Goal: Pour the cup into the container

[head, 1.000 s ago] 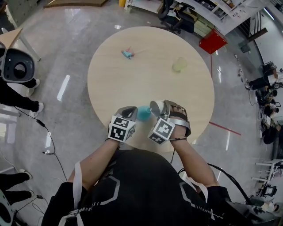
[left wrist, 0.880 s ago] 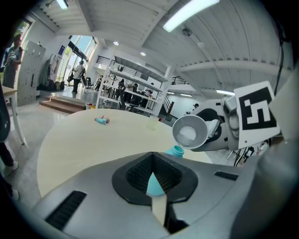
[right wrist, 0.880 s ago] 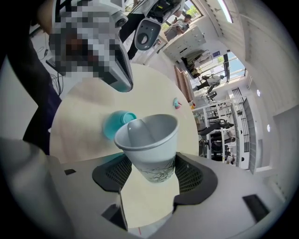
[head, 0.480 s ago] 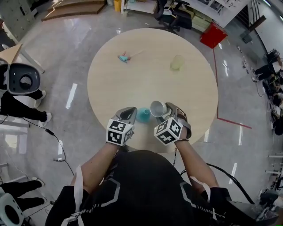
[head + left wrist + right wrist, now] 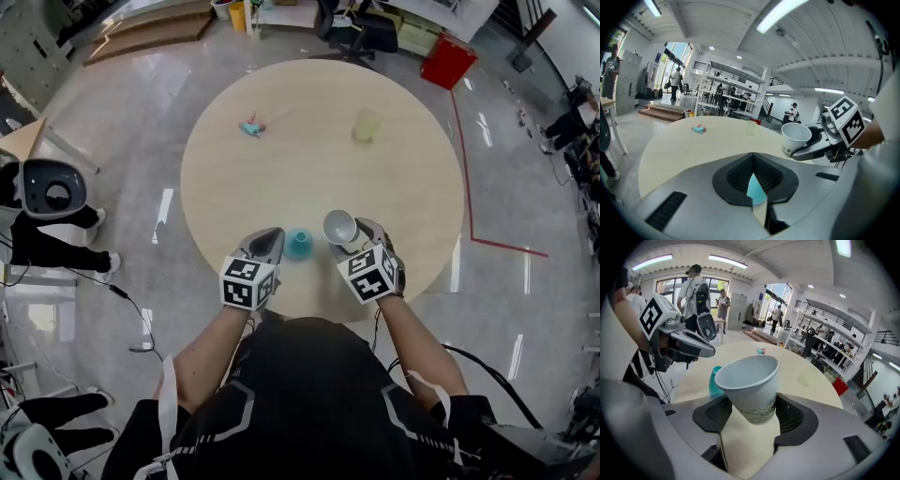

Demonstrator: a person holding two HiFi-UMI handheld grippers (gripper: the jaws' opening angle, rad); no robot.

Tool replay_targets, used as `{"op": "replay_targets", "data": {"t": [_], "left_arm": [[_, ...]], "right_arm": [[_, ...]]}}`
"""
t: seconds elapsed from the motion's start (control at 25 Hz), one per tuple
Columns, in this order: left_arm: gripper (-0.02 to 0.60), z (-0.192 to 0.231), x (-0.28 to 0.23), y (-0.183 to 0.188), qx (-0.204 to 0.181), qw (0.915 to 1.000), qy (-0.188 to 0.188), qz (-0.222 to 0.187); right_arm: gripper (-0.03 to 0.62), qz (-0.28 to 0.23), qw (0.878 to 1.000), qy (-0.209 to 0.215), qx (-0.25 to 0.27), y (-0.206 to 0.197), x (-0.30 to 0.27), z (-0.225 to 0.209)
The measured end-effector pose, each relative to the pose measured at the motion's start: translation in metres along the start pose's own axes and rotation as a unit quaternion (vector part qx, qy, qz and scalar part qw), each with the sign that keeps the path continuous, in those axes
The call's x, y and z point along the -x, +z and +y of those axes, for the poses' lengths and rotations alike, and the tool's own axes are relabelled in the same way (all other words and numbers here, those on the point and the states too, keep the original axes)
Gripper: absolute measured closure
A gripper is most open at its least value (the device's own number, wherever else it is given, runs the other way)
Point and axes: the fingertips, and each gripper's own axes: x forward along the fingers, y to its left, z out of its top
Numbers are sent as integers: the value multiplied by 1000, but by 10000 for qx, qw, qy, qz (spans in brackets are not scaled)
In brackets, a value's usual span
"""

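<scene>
While the round, pale wooden worktop (image 5: 309, 159) carries one smooth teal container (image 5: 299, 244) near its front edge, the one white paper cup (image 5: 339, 226), tapered and faintly printed, sits pinched in the right claw (image 5: 751, 416) just beside it. The left claw (image 5: 754, 180) is pressed to a slit on the container's teal wall. Far back stand one translucent yellowish tumbler (image 5: 366, 125) and one small teal toy (image 5: 251, 127). A second ago the cup lay tipped against the container; now it is rolled upright, slightly apart.
</scene>
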Motion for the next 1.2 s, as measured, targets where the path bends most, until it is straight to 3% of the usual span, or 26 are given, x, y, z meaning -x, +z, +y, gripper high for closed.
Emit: {"op": "replay_targets", "data": {"t": [0.16,0.52,1.2], "left_arm": [[581,2,-3,-4,124,9999,39,56],[581,13,-8,-25,271,9989,238,315],[581,21,-16,-54,388,9961,364,707]], "right_arm": [[301,-140,9963,201,-820,-17,-6,-4],[299,-308,9851,430,-1639,-66,-30,-3],[299,-538,9666,604,-2430,-118,-59,8]]}}
